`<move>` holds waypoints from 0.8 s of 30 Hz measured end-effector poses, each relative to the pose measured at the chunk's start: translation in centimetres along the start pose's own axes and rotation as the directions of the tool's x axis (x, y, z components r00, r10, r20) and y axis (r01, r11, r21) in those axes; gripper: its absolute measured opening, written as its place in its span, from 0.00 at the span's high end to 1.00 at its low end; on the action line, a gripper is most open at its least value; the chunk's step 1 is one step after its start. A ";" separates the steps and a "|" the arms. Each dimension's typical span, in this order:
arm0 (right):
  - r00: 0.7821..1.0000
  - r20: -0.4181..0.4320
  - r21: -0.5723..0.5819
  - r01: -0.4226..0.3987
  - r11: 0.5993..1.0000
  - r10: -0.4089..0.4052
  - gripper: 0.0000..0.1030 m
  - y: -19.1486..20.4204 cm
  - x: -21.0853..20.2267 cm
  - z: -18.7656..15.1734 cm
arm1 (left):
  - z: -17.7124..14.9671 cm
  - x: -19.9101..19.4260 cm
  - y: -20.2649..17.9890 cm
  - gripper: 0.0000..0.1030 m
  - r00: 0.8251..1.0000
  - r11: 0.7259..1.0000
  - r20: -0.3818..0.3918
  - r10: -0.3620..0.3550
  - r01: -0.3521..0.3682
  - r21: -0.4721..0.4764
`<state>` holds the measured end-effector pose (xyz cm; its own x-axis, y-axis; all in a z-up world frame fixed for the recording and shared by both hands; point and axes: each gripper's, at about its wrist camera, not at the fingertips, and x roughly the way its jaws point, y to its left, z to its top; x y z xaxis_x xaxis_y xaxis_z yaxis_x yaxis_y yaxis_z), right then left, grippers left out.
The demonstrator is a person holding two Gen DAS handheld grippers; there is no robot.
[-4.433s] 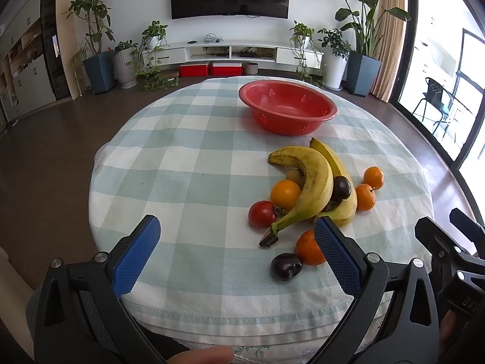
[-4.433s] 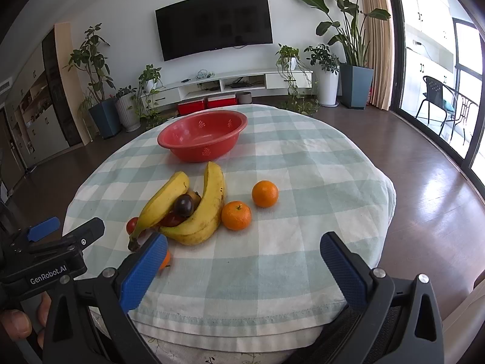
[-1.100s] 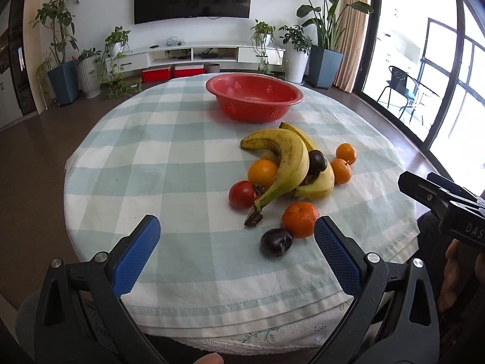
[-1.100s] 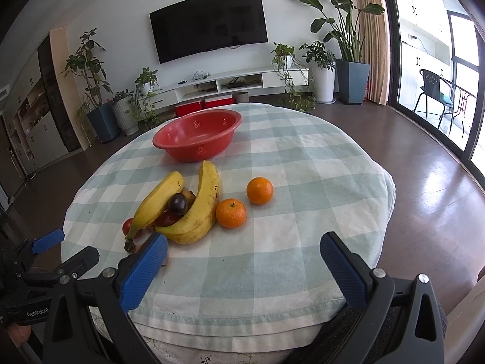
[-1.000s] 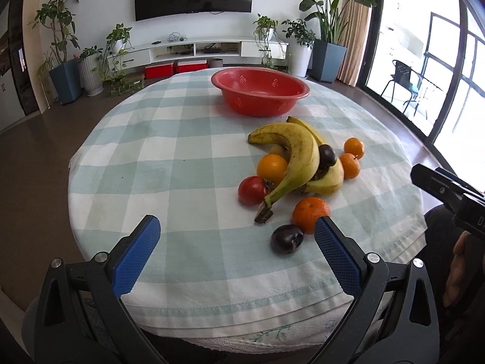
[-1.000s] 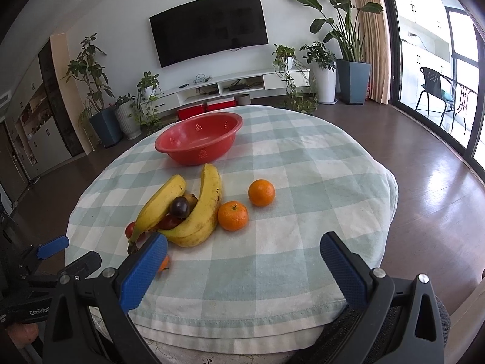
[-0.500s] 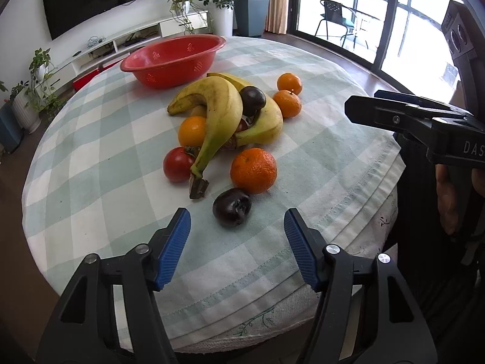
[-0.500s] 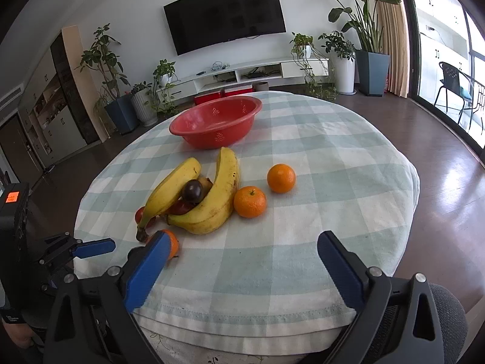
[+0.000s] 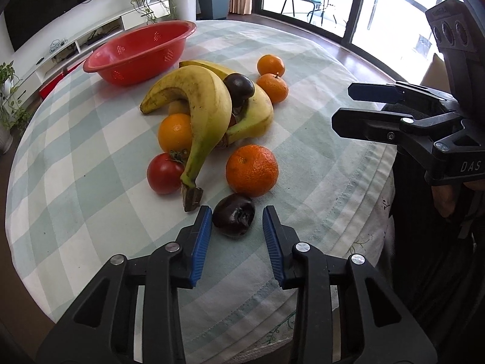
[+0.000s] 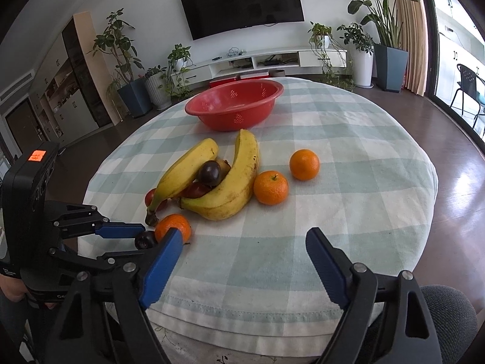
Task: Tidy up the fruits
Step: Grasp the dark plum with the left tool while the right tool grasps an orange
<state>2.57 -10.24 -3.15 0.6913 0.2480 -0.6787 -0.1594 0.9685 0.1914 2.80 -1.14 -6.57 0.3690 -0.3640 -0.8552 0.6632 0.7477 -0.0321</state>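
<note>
A dark plum (image 9: 233,219) lies on the checked tablecloth near the front edge, between the blue pads of my left gripper (image 9: 237,210). Its jaws are closing, with thin gaps left on both sides of the plum. Just behind lie an orange (image 9: 251,170), a tomato (image 9: 163,173) and two bananas (image 9: 206,103) with a second plum (image 9: 239,86) on top. The red bowl (image 9: 136,51) stands empty at the far side. My right gripper (image 10: 244,233) hovers over bare cloth, its jaws closing on nothing. The right wrist view shows the left gripper (image 10: 127,242) around the plum (image 10: 145,239).
Two more oranges (image 10: 270,188) (image 10: 304,164) lie right of the bananas, and another orange (image 9: 174,132) is tucked under them. The round table's edge (image 9: 272,330) is right below my left gripper. A person's dark clothing (image 9: 424,242) stands at the table's right side.
My left gripper has dropped and rolled toward the front plum, and its jaws have narrowed from wide open to just around it. The right jaws have narrowed a little.
</note>
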 end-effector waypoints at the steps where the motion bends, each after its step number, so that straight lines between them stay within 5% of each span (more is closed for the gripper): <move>1: 1.000 -0.004 0.000 -0.001 1.000 0.001 0.16 0.0 0.1 0.0 | 0.0 0.1 0.0 0.68 1.000 1.000 -0.006 0.000 0.000 0.007; 24: 0.999 -0.038 -0.014 0.000 1.000 0.000 0.17 0.6 1.0 -0.1 | -0.3 0.4 0.1 0.75 0.999 1.000 -0.035 -0.005 0.005 0.010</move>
<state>3.07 -9.40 -3.79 0.6644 0.2485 -0.7049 -0.1698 0.9686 0.1815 2.89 -1.04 -7.07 0.3428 -0.3477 -0.8727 0.6716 0.7403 -0.0312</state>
